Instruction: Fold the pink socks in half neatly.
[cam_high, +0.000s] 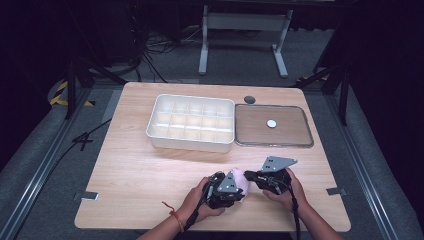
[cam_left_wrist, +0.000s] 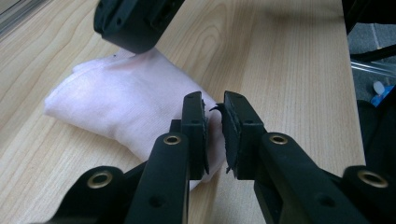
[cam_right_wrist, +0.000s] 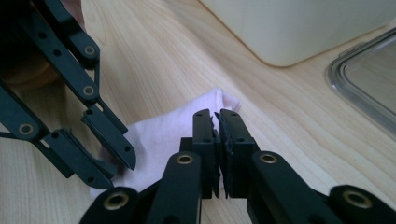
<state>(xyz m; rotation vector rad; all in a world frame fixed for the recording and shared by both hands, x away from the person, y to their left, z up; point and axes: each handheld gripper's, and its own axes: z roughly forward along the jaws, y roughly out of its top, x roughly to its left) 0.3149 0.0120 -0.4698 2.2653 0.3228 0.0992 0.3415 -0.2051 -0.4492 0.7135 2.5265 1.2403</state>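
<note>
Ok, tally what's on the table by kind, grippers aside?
Pink folded cloth: 1
White compartment tray: 1
Clear lid with a small white disc on it: 1
Small dark round thing: 1
Total: 5, counting the disc

Pale pink cloth (cam_left_wrist: 126, 105), white divided box (cam_high: 191, 122), light wood-grain table (cam_high: 135, 170), possibly clear-lidded tray (cam_high: 272, 126)

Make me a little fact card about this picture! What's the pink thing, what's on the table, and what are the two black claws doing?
pink thing: a folded pink cloth lying flat on the table
left gripper: jaws slightly apart, over the cloth's edge
right gripper: jaws nearly together, above the cloth's other end
white box: many small compartments
lid: clear, flat beside the box
</note>
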